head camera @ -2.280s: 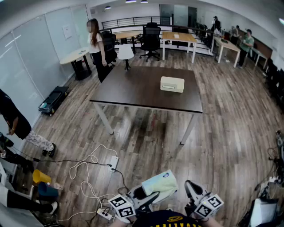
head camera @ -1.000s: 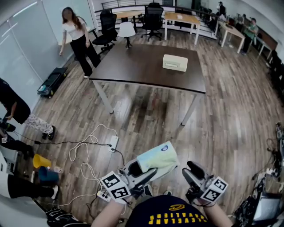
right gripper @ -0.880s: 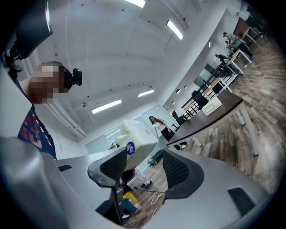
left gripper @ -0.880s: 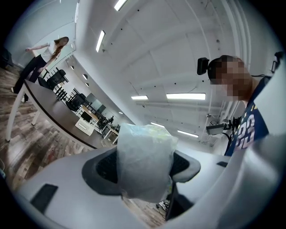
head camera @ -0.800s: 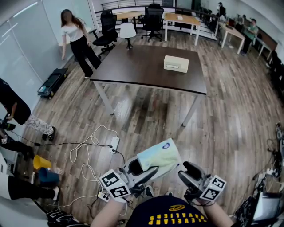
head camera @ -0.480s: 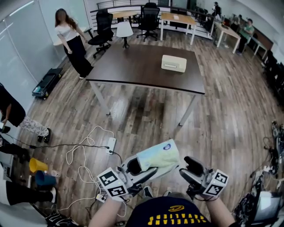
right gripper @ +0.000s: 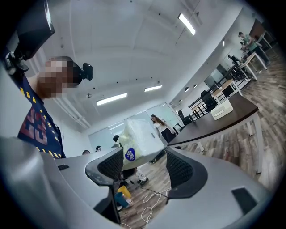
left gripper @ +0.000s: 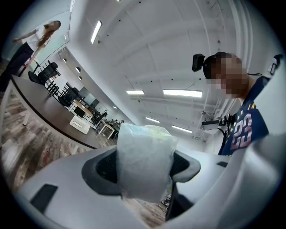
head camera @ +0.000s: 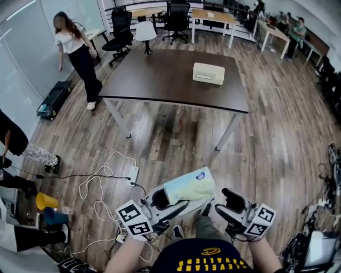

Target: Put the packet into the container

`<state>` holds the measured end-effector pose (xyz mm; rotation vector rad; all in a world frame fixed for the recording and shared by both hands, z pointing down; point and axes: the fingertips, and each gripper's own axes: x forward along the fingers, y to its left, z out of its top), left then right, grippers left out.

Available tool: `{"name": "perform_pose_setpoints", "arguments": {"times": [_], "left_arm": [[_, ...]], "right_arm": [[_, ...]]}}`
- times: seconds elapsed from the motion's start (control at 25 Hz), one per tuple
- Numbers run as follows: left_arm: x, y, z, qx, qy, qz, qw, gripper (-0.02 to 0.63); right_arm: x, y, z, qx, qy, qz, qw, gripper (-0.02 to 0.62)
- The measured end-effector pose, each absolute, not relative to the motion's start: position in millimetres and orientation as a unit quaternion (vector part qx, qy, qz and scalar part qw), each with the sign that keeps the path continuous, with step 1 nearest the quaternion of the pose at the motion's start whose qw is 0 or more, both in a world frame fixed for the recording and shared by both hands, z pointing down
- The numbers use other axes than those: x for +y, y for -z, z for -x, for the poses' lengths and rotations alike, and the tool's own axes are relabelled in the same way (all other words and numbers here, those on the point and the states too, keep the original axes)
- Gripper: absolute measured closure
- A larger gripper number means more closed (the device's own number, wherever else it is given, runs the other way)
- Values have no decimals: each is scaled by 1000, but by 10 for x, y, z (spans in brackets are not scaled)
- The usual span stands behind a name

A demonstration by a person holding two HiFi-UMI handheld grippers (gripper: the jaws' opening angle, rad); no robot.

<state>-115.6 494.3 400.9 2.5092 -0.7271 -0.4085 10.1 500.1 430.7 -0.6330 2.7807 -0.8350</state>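
Observation:
A pale green and white packet [head camera: 189, 187] with a round blue sticker is pinched at one end in my left gripper [head camera: 169, 202], low in the head view above the wooden floor. It fills the space between the jaws in the left gripper view, packet [left gripper: 145, 161]. My right gripper [head camera: 228, 205] is just right of the packet, open and holding nothing. In its own view the packet [right gripper: 138, 138] shows beyond the jaws, not touched. The container, a cream box [head camera: 208, 73], stands on the dark table [head camera: 160, 80] well ahead.
A person in a white top [head camera: 74, 48] walks left of the table. White cables and a power strip [head camera: 133, 175] lie on the floor at my left, near a yellow cup [head camera: 45, 201]. Office chairs [head camera: 178, 13] and more desks stand behind the table.
The person in the white top has walked from the back toward the table's left side. The packet stays in my left gripper. The right gripper has shifted slightly right.

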Motion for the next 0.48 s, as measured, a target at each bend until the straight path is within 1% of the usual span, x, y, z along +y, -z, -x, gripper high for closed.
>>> {"name": "perform_pose_setpoints", "arguments": {"times": [0.04, 0.12, 0.24, 0.36, 0.48], "left_arm": [[4866, -4001, 1124, -267, 147, -920, 246, 324], [4697, -3960, 1054, -267, 139, -923, 240, 323], [4379, -3877, 913, -263, 122, -930, 224, 322], [4080, -3802, 711, -255, 111, -936, 216, 323], [3869, -3717, 495, -239, 120, -937, 224, 322]], "right_arm": [[4916, -4326, -119, 934, 278, 207, 79, 305], [4742, -4331, -139, 941, 271, 190, 65, 241], [4434, -4241, -198, 954, 251, 155, 55, 203], [4131, -4128, -299, 966, 230, 109, 46, 190], [3884, -4089, -416, 973, 219, 58, 36, 190]]}}
